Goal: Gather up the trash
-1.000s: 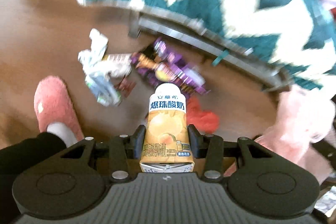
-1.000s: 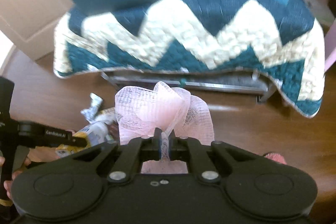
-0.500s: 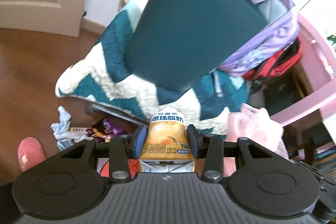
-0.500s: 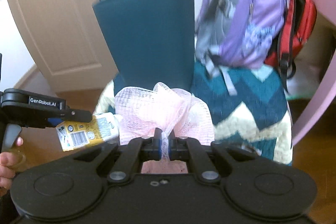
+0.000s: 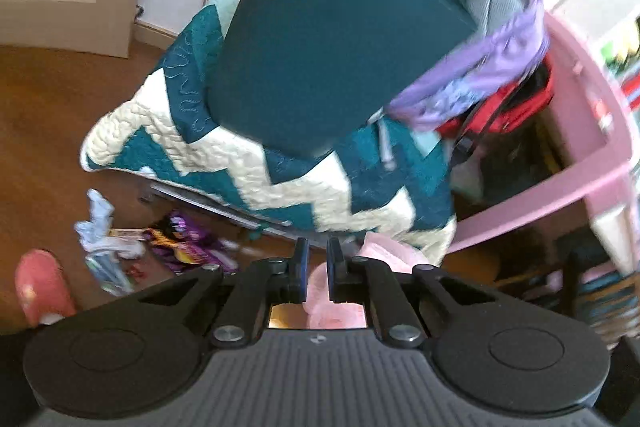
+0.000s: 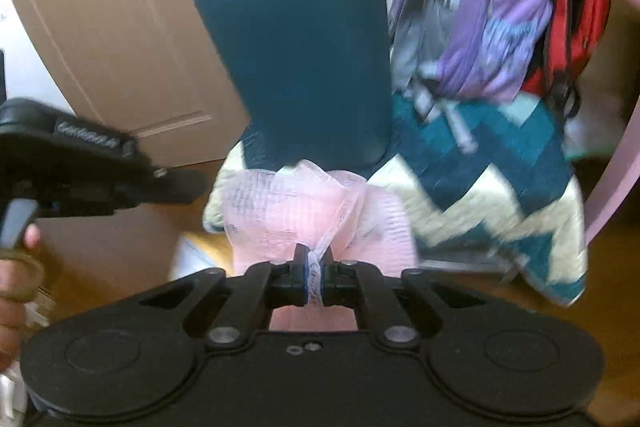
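My right gripper (image 6: 315, 281) is shut on the gathered top of a pink mesh trash bag (image 6: 280, 215), which hangs in front of it. My left gripper (image 5: 317, 269) is empty, its jaws nearly together with a narrow gap, and it sits just above the pink bag (image 5: 384, 253). The yellow yoghurt carton is no longer between its fingers; a yellow-white blur (image 6: 196, 251) shows beside the bag, low left, in the right wrist view. Loose trash lies on the wooden floor at lower left: crumpled white paper (image 5: 98, 223), a purple wrapper (image 5: 188, 243) and other wrappers.
A teal chair back (image 5: 332, 39) rises over a teal-and-cream zigzag quilt (image 5: 280, 179). A purple backpack (image 6: 492, 15) and a red bag (image 6: 576, 19) hang beside a pink desk (image 5: 584, 155). A pink slipper (image 5: 38, 281) lies at far left. A beige door (image 6: 104, 19) stands behind.
The yoghurt carton has left my left gripper, whose jaws have come nearly together over the pink bag. Both views tilted up from the floor earlier; the right gripper still holds the bag.
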Motion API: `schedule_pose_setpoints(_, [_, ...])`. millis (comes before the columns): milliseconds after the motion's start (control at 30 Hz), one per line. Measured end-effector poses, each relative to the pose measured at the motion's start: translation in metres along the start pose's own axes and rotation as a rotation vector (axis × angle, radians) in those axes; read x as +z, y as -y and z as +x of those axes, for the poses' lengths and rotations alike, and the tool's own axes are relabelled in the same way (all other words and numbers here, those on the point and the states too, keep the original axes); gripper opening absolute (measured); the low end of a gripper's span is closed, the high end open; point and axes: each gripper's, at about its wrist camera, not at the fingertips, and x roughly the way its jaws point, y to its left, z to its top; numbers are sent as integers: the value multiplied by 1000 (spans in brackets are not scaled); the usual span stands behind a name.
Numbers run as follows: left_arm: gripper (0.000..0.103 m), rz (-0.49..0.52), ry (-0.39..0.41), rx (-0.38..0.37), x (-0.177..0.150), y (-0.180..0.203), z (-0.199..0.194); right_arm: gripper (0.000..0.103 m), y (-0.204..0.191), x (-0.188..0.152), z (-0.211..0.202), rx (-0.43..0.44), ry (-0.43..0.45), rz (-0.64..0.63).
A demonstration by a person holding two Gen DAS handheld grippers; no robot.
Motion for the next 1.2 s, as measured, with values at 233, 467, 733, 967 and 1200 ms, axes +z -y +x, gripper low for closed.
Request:
schedule_pose_setpoints(233, [9, 80, -59, 80, -8, -20, 33, 4, 11, -10, 16, -33, -21, -19])
schedule_pose_setpoints(467, [58, 125, -217, 185, -35, -61, 107, 4, 41, -39, 56, -30, -115, 19])
schedule_pose_setpoints(733, [73, 290, -454, 311, -71, -93, 202, 4, 75, -52, 125, -6, -218, 74])
schedule_pose_setpoints(967, [77, 196, -720, 395, -112, -151, 278, 4, 91, -49, 179, 40, -253, 104])
schedule_pose_setpoints(1200, [80, 102, -862, 535, -156, -222, 326, 4, 101, -57, 218, 96, -285, 119])
